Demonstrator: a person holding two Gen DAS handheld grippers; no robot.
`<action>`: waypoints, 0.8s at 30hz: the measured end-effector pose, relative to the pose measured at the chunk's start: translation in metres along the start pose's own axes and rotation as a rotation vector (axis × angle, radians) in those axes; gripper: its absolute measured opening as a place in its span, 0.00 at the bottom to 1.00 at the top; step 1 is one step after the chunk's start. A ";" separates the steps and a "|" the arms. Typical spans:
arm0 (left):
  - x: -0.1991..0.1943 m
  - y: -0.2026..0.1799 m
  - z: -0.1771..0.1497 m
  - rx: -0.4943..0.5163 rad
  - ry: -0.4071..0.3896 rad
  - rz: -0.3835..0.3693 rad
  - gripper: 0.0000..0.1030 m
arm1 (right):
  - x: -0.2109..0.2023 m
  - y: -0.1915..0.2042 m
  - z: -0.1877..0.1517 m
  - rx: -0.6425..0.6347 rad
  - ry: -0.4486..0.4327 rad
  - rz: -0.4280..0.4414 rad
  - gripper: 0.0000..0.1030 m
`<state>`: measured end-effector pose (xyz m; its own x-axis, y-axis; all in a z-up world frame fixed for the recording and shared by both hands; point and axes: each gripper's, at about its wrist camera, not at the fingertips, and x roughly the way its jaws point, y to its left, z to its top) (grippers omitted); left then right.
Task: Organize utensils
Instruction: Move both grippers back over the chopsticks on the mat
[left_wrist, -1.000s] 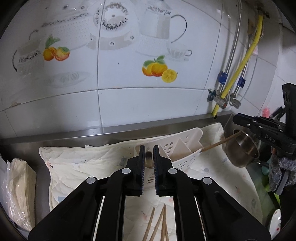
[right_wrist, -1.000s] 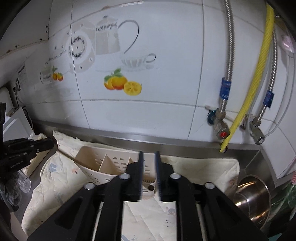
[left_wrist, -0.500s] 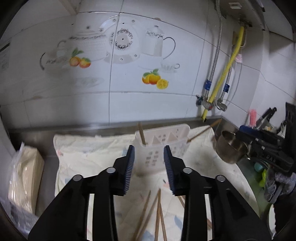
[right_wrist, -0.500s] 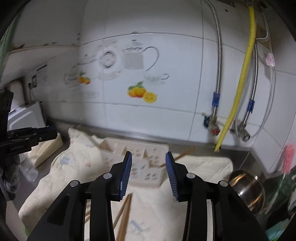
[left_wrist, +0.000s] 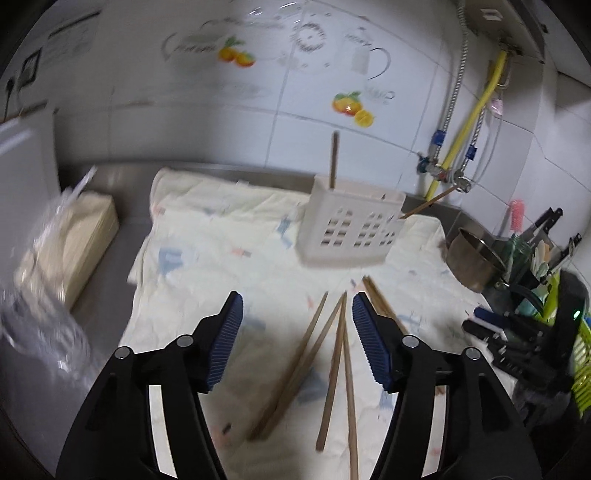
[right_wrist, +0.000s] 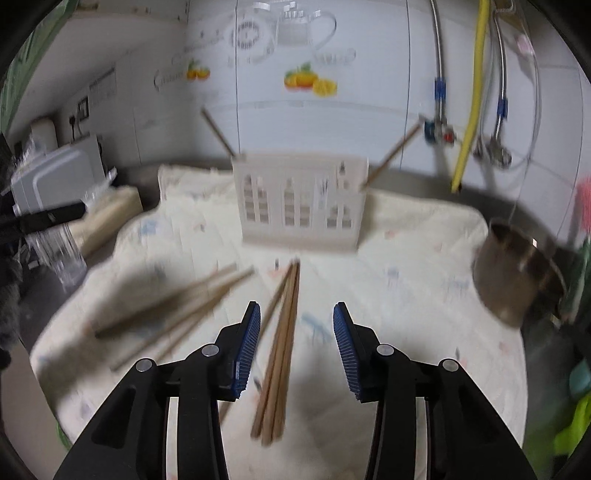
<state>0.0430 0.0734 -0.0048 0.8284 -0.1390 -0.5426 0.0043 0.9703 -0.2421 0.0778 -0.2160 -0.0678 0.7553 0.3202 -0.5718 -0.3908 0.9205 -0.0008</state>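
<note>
A pale quilted cloth (left_wrist: 207, 236) covers the steel counter, a slotted utensil caddy (left_wrist: 351, 225) standing at its far side with two chopsticks (left_wrist: 334, 158) upright inside. Loose chopsticks (right_wrist: 280, 350) lie before both the left gripper (left_wrist: 297, 339) and the right gripper (right_wrist: 295, 347), each spread wide and holding nothing.

Matt wooden chopsticks (left_wrist: 334, 363) lie on wrinkled quilted cloth (left_wrist: 207, 258); the perforated holder (left_wrist: 351, 229) is smooth plastic, the pot (right_wrist: 517, 273) shiny metal.

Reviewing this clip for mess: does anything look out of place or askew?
Yes. Several chopsticks lie loose and fanned out on the cloth instead of in the utensil holder. Of the two already in it, one leans far out over its right corner.
</note>
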 end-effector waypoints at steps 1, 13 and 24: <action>-0.001 0.004 -0.005 -0.013 0.002 0.007 0.61 | 0.005 0.001 -0.008 0.006 0.021 0.003 0.38; -0.011 0.032 -0.033 -0.084 0.020 0.069 0.63 | 0.049 0.000 -0.046 0.053 0.153 0.017 0.22; -0.010 0.040 -0.041 -0.107 0.035 0.080 0.63 | 0.062 0.002 -0.045 0.050 0.179 0.019 0.13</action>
<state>0.0116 0.1053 -0.0421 0.8037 -0.0703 -0.5909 -0.1227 0.9521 -0.2802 0.0998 -0.2046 -0.1401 0.6409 0.2968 -0.7079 -0.3740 0.9261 0.0497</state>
